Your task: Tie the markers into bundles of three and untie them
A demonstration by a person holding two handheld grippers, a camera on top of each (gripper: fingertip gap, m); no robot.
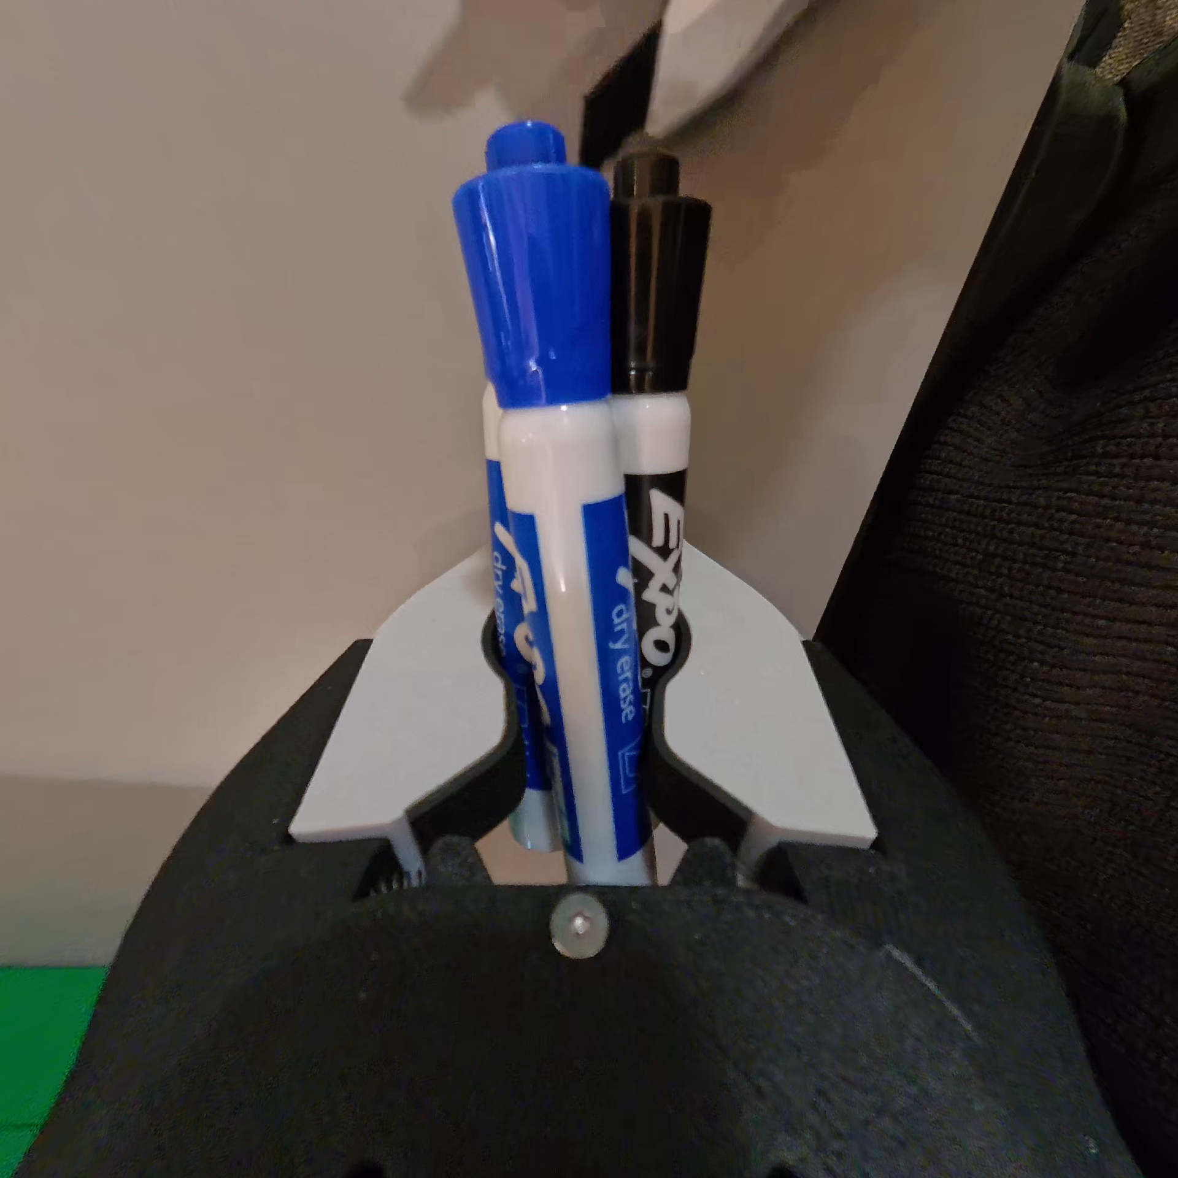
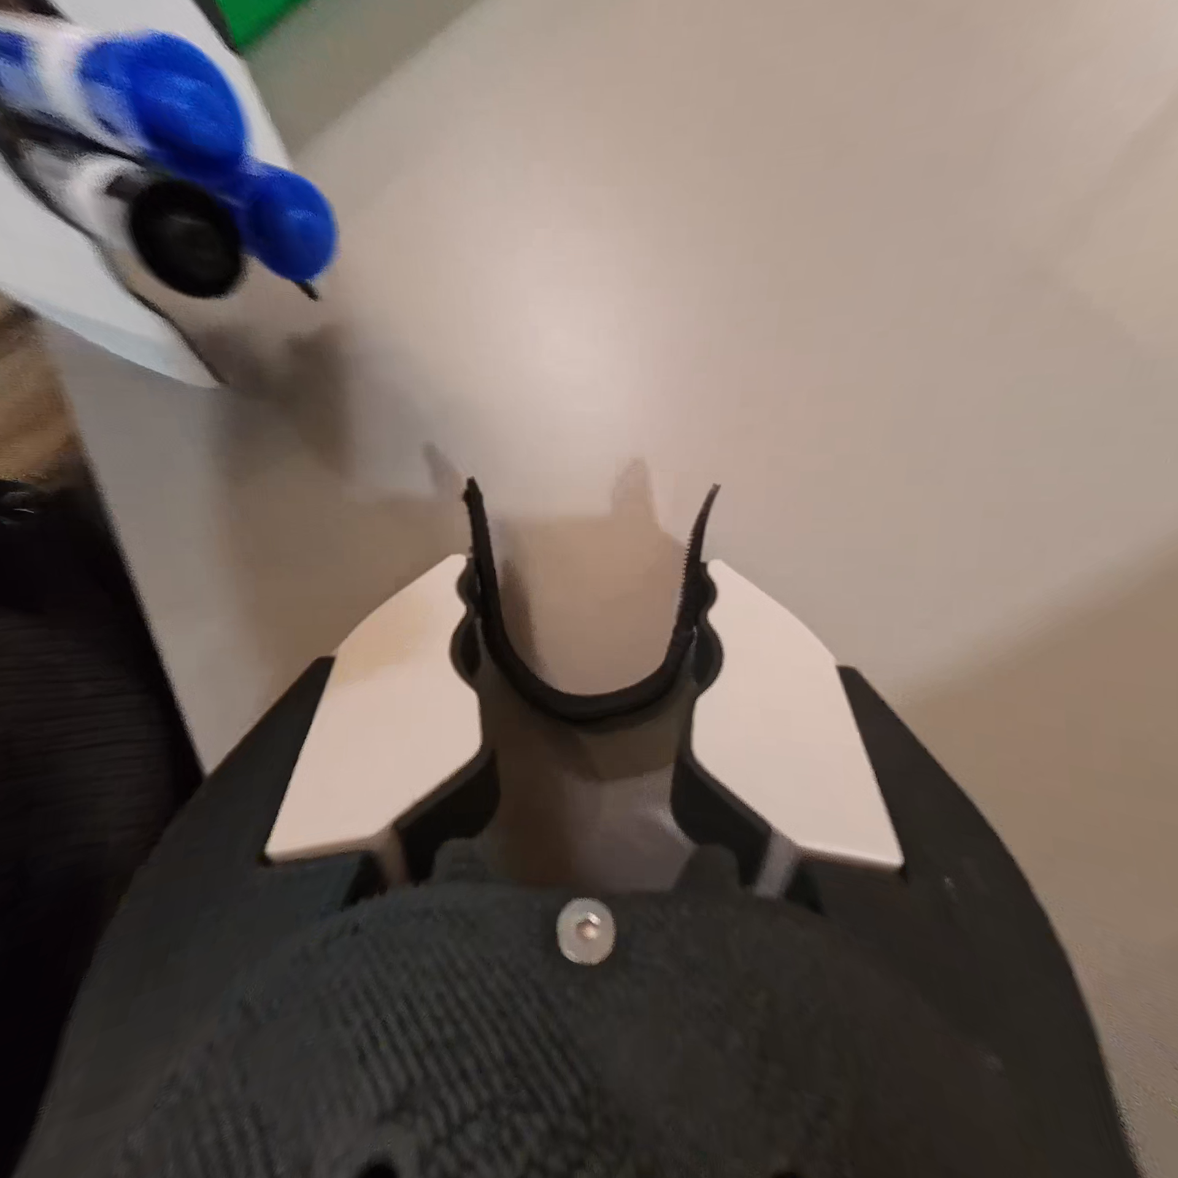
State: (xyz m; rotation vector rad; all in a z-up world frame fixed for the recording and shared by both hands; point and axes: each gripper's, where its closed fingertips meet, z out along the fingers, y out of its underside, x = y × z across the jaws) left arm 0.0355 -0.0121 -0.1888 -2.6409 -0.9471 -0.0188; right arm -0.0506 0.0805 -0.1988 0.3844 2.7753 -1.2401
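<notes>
My left gripper (image 1: pixel 586 574) is shut on a bundle of three dry-erase markers that point forward past its white fingers (image 1: pixel 421 701). The front blue marker (image 1: pixel 548 319) and a second blue one (image 1: pixel 523 146) behind it sit on the left. A black marker (image 1: pixel 656 287) sits on the right. My right gripper (image 2: pixel 589 567) holds a black strap (image 2: pixel 593 704) bent into a U between its partly closed jaws, with both strap ends sticking out past the tips. The marker bundle, with its blue caps (image 2: pixel 172 108), shows blurred at the upper left of the right wrist view, apart from the strap.
A pale beige surface (image 2: pixel 828 255) fills the background. Dark knitted fabric (image 1: pixel 1020 574) stands close on the right of the left wrist view. A green patch (image 1: pixel 51 1020) lies at the lower left.
</notes>
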